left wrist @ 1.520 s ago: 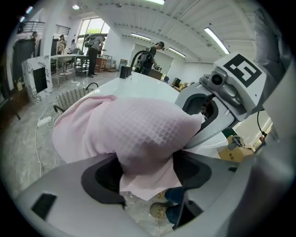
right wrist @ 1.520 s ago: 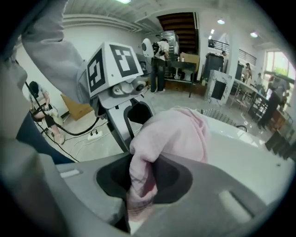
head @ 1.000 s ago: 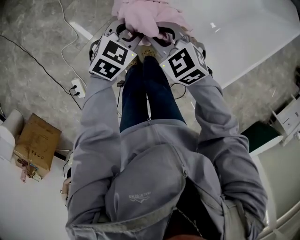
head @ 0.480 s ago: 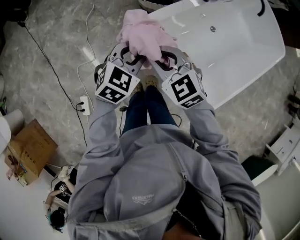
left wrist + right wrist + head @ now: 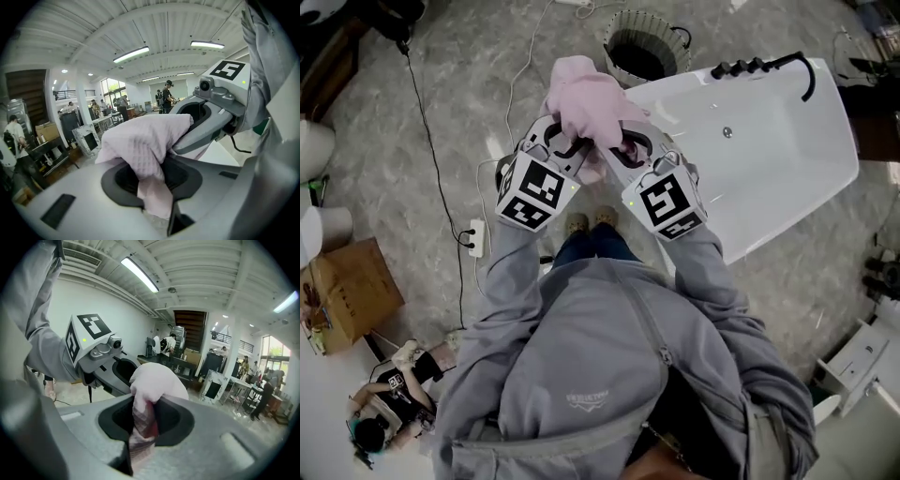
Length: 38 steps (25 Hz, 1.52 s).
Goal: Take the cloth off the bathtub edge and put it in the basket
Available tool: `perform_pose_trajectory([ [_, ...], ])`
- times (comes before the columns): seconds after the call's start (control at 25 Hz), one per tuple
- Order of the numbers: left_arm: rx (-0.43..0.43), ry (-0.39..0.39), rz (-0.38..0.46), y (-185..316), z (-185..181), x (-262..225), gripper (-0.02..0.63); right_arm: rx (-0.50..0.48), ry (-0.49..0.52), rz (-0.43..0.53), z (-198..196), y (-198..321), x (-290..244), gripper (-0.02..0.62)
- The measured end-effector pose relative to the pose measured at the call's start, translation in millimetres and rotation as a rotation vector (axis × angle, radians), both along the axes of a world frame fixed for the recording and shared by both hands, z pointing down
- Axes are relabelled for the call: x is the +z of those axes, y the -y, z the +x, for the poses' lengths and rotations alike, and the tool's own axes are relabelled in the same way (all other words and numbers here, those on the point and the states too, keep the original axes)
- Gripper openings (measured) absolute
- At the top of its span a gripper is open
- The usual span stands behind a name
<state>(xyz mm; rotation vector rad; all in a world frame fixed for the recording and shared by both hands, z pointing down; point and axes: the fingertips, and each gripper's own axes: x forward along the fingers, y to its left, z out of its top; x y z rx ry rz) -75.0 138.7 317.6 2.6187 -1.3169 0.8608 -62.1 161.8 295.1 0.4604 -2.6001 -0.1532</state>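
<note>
Both the left gripper [image 5: 570, 148] and the right gripper [image 5: 628, 148] are clenched on the cloth [image 5: 592, 94], which is held bunched in the air just short of the basket [image 5: 621, 26], presumably so that no end trails when it is brought over the basket's rim.

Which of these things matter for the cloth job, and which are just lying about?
Job: pink cloth, gripped by left gripper and right gripper; basket; bathtub.
Lying about: cardboard box; power strip.
</note>
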Motion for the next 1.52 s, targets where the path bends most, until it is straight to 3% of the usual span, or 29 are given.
perform_pose_trajectory([
  [0.4, -0.188, 0.024, 0.100, 9, -47, -49, 0.109, -0.139, 0.043, 0.093, -42, 11, -47, 0.077],
  [0.76, -0.247, 0.012, 0.115, 60, -118, -50, 0.107, -0.167, 0.056, 0.083, -112, 63, -47, 0.077],
  [1.16, -0.197, 0.022, 0.133, 155, -211, -52, 0.107, -0.101, 0.080, 0.094, -204, 158, -50, 0.077],
  [1.52, -0.073, -0.003, 0.115, 229, -253, -49, 0.107, -0.001, 0.048, 0.088, -250, 230, -47, 0.077],
])
